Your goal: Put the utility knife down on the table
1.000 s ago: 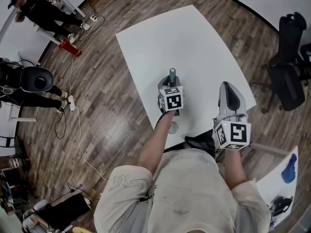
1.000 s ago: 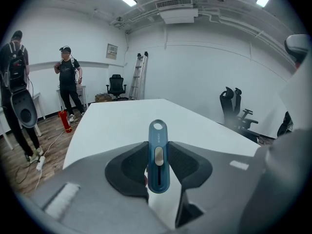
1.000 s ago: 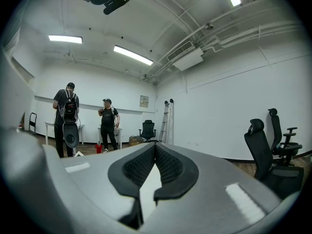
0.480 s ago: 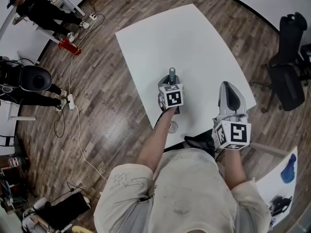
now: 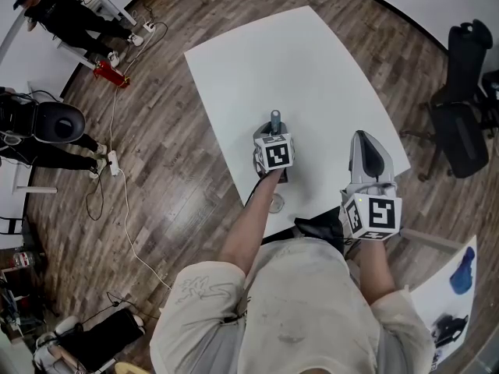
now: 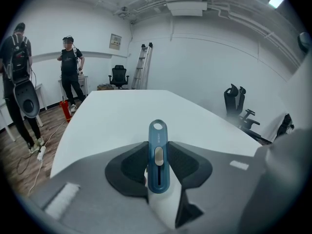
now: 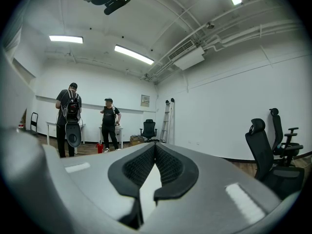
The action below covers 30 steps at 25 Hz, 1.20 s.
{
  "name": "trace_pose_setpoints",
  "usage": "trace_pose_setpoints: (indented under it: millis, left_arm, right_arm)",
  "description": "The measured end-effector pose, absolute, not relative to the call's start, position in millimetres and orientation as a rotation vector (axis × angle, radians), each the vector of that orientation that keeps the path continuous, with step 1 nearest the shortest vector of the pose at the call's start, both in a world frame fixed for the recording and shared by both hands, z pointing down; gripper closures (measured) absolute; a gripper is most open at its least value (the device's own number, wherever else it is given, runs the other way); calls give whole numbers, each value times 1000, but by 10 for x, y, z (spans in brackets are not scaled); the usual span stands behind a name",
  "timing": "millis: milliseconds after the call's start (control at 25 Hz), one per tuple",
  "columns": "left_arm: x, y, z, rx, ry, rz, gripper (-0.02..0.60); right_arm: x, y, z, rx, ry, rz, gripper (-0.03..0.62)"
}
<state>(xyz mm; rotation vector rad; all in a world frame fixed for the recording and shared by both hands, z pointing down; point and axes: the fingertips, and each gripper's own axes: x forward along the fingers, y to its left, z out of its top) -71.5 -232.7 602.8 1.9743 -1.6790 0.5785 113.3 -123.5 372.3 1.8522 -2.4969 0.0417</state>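
A slim blue utility knife (image 6: pixel 158 165) with a pale slider and a hole at its far end stands between the dark pads of my left gripper (image 6: pixel 158 149), which is shut on it. In the head view the knife's tip (image 5: pixel 275 118) pokes out ahead of the left gripper (image 5: pixel 274 133), over the near part of the white table (image 5: pixel 296 61). My right gripper (image 5: pixel 364 137) hovers by the table's near right edge. Its pads meet at the tips in the right gripper view (image 7: pixel 155 146), with nothing between them.
A black office chair (image 5: pixel 464 107) stands right of the table. On the wood floor to the left are two people (image 5: pixel 66 14), a red object (image 5: pixel 111 77) and trailing cables (image 5: pixel 125 185). A ladder (image 6: pixel 143 66) leans on the far wall.
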Motion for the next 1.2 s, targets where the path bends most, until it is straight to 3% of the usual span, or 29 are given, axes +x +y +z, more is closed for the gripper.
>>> trace_pose_setpoints:
  millis: [1200]
  left_arm:
    - [-665, -2404, 6197, 1942, -1644, 669, 434]
  right_arm:
    - [1149, -1203, 3748, 1855, -2490, 51, 589]
